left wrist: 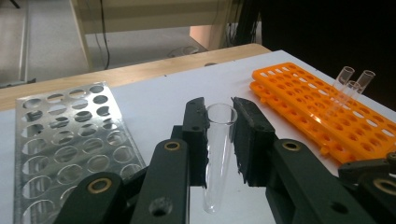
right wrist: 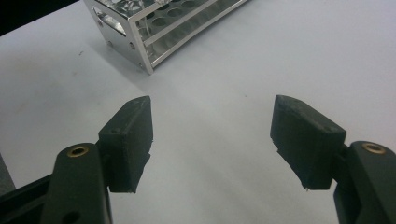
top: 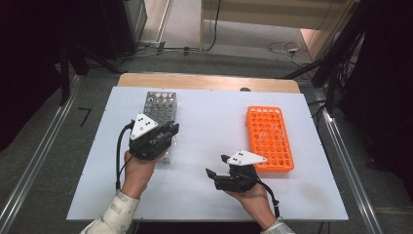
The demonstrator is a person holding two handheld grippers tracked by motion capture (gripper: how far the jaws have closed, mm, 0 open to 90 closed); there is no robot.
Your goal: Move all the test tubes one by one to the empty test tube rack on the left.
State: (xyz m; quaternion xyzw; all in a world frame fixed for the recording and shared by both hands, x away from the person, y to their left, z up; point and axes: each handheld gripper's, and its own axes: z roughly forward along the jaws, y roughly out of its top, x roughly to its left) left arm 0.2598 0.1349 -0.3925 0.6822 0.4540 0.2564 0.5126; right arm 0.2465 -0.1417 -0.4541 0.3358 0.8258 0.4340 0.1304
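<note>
The left gripper (left wrist: 219,140) clamps a clear test tube (left wrist: 217,154) upright between its pads, with the metal rack (left wrist: 65,135) just to its left; the right gripper (right wrist: 212,140) hangs wide open over bare table (right wrist: 224,74), holding nothing

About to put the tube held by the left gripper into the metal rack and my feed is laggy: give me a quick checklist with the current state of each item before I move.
1. Grip on the test tube: the left gripper has both jaws closed on it just below the rim. Ok.
2. Tube attitude: open end up, close to upright between the jaws. Ok.
3. Tube condition: clear, no crack visible; contents cannot tell.
4. Metal rack: the holes in view look free. Ok.
5. Right gripper: jaws apart, nothing between them, over bare white table. Ok.
6. Orange rack: three tubes stand in it, away from the left gripper. Ok.
</note>
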